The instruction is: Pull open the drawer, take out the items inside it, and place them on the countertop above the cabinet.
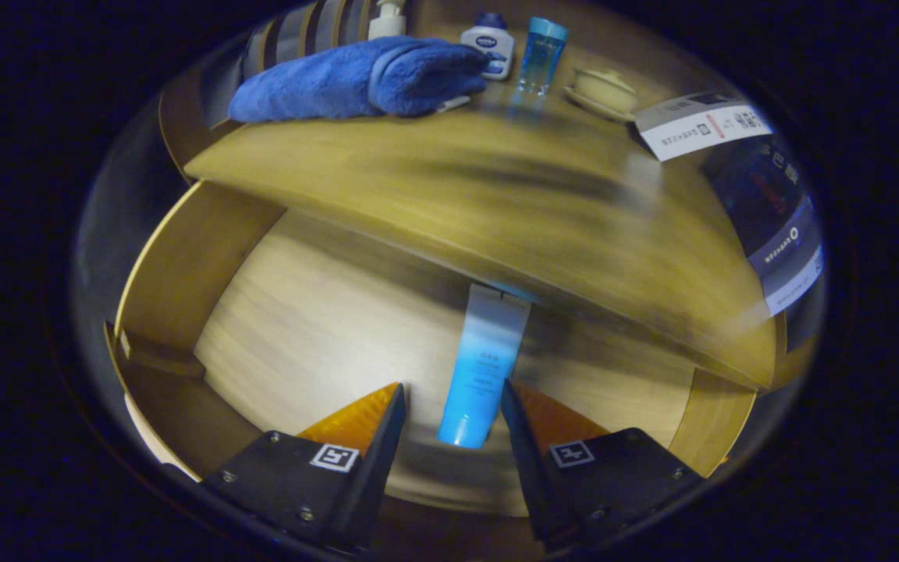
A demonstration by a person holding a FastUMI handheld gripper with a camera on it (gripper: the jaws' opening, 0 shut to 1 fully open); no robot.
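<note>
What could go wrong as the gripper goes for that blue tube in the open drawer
The gripper is open, with the tube's cap end between its fingers, neither clearly pressing. Closing that near the end might let the tube slip or pivot. Its far end lies under the countertop edge, so a straight lift could catch there. On top, the blue towel and bottles crowd the back, so placement could knock one over.

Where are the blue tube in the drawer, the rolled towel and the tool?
Blue tube (483,367): gripper view, mid-body.
Rolled towel (356,80): gripper view, middle of the roll.
Tool (453,402): gripper view, gap between its open fingertips.
</note>
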